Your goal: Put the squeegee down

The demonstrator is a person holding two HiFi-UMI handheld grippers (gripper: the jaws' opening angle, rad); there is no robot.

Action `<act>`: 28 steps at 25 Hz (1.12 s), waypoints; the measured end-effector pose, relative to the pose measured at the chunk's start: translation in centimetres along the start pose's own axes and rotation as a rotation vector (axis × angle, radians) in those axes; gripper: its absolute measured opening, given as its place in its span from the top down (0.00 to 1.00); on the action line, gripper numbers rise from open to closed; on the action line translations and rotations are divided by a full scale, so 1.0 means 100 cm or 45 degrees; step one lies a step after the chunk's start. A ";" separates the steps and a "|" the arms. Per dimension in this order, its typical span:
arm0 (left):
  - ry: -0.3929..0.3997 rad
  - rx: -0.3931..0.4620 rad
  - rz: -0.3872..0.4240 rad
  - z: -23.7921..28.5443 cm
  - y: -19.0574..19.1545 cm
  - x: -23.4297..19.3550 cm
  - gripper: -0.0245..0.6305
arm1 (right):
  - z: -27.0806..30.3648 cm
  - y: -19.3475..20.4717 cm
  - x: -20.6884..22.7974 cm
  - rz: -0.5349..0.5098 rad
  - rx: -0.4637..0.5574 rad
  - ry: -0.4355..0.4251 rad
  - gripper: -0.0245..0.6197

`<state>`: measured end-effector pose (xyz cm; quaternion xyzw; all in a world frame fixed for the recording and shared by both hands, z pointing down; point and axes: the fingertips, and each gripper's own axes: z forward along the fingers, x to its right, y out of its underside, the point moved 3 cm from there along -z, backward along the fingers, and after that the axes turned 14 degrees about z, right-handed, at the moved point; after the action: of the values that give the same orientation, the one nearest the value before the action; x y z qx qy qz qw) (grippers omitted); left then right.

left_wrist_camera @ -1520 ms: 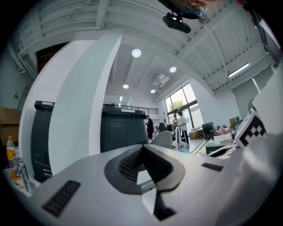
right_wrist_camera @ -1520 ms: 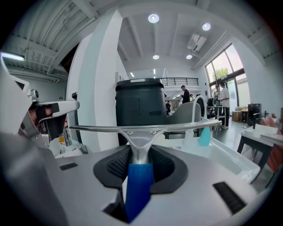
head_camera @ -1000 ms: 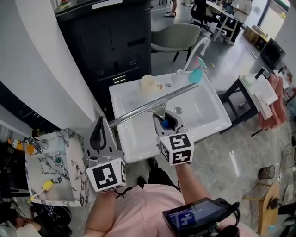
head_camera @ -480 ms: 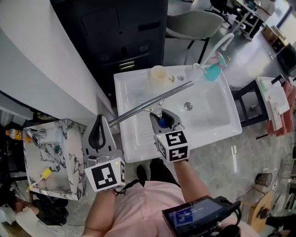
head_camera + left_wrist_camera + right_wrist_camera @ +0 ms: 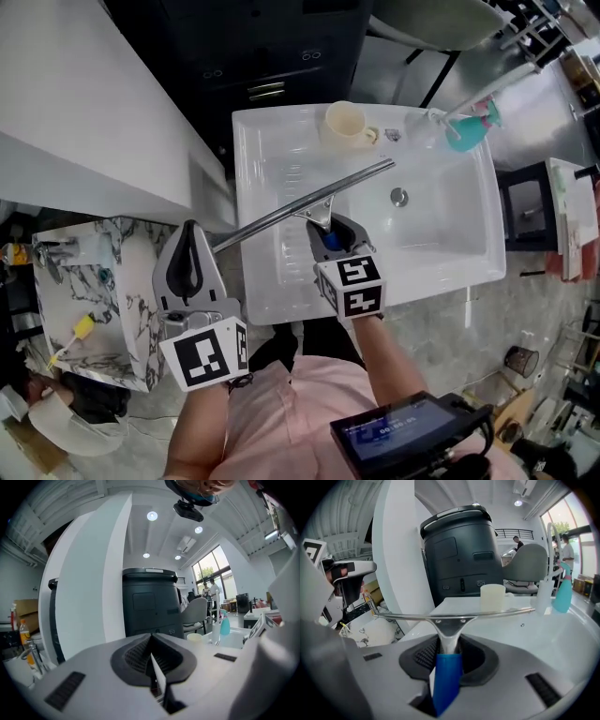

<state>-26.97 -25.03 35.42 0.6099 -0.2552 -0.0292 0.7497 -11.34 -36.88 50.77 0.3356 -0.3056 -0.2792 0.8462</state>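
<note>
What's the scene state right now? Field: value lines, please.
right gripper: shut on squeegee handle
squeegee: blade slanted over sink's left half; contact with the sink unclear
left gripper: shut, empty, left of sink
sink: white, drain bare
cup: upright on sink's far edge
spray bottle: at sink's far right corner

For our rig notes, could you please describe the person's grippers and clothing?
Both the left gripper and right gripper are grey, with tapering jaws, black ribbed pads and a white cube bearing black square markers. The person wears a pink top.
</note>
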 end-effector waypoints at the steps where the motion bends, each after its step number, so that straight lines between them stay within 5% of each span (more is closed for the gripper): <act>1: -0.005 -0.009 -0.002 0.002 0.003 0.000 0.95 | 0.004 0.004 0.002 0.007 -0.017 -0.001 0.80; 28: -0.005 -0.152 -0.044 0.033 0.043 0.017 0.95 | 0.047 0.059 0.021 0.056 -0.290 -0.009 0.79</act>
<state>-28.06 -27.54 40.42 0.5683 -0.2437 -0.0585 0.7837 -11.68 -36.54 58.55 0.2295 -0.2822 -0.2946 0.8837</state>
